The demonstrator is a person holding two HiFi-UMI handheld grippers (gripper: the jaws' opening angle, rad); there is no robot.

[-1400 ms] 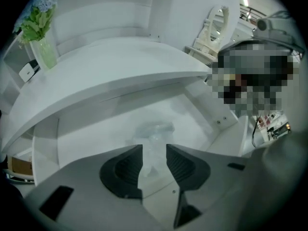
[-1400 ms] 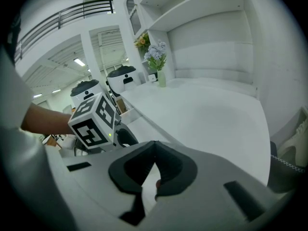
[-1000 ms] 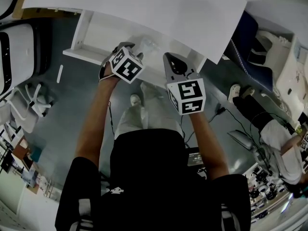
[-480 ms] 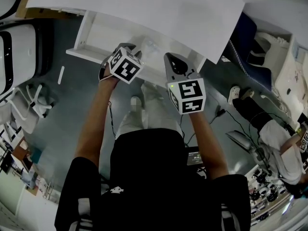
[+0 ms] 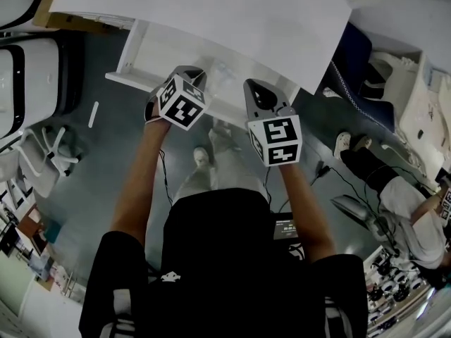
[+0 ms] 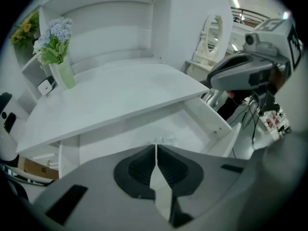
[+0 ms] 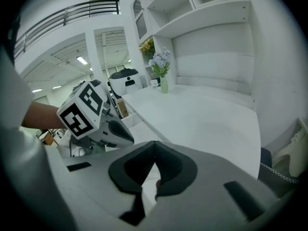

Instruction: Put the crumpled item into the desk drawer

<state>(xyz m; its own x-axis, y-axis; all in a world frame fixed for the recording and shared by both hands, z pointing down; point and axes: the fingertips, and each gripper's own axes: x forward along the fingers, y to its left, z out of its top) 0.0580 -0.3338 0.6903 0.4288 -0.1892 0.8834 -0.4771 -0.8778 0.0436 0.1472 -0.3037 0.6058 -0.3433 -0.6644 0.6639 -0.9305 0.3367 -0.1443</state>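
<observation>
The left tongs [image 6: 155,147] had just closed on nothing. The right tongs [image 7: 154,144] were also shut and empty. The crumpled item [image 6: 164,139] lay in the open drawer [image 6: 213,122], just beyond the left tips, which were nearer.

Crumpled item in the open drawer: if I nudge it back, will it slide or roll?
The crumpled item looks like thin clear film, so probably very light and floppy; a nudge would likely dent it, not roll it. The drawer floor looks smooth, so it may skid easily.
</observation>
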